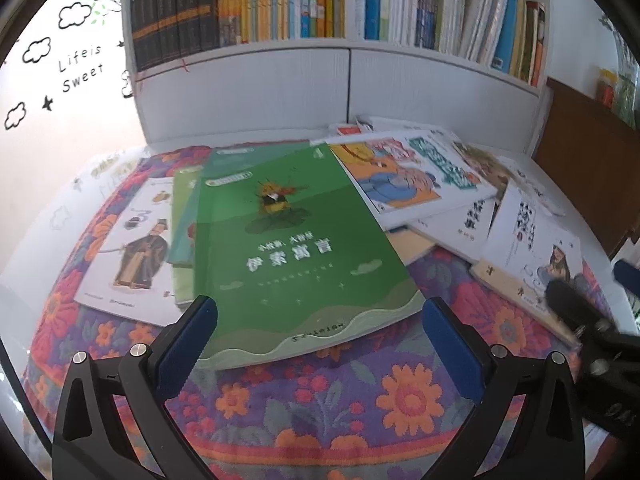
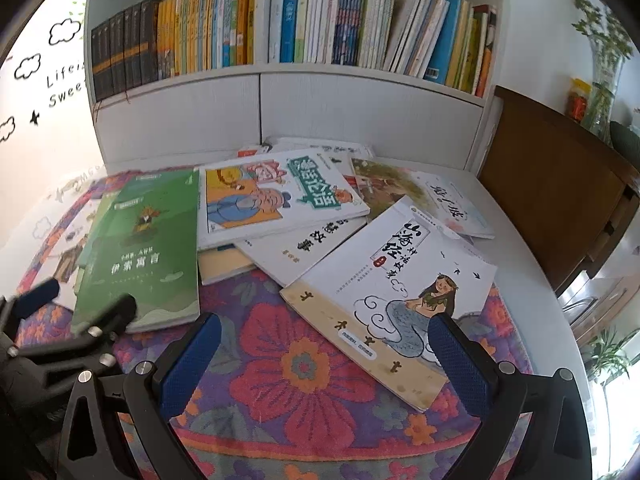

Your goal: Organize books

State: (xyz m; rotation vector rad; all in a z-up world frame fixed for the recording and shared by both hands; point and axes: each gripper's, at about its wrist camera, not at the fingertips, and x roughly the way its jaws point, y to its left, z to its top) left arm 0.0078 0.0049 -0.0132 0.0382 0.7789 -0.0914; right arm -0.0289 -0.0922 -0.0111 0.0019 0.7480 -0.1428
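A green book (image 1: 296,248) lies on top of a small stack on the floral cloth (image 1: 320,400); it also shows in the right wrist view (image 2: 140,252). My left gripper (image 1: 320,316) is open, its fingers either side of the book's near edge, not closed on it. My right gripper (image 2: 324,340) is open and empty above the cloth, next to a white book with a mermaid drawing (image 2: 400,288). More books lie scattered behind, among them a cartoon-cover book (image 2: 276,196). The right gripper shows blurred at the right edge of the left wrist view (image 1: 580,312).
A white bookshelf (image 2: 280,68) full of upright books stands behind the table. A brown wooden cabinet (image 2: 552,184) stands at the right with a plant vase (image 2: 604,80) on it. A white book with a robed figure (image 1: 132,240) lies left of the green stack.
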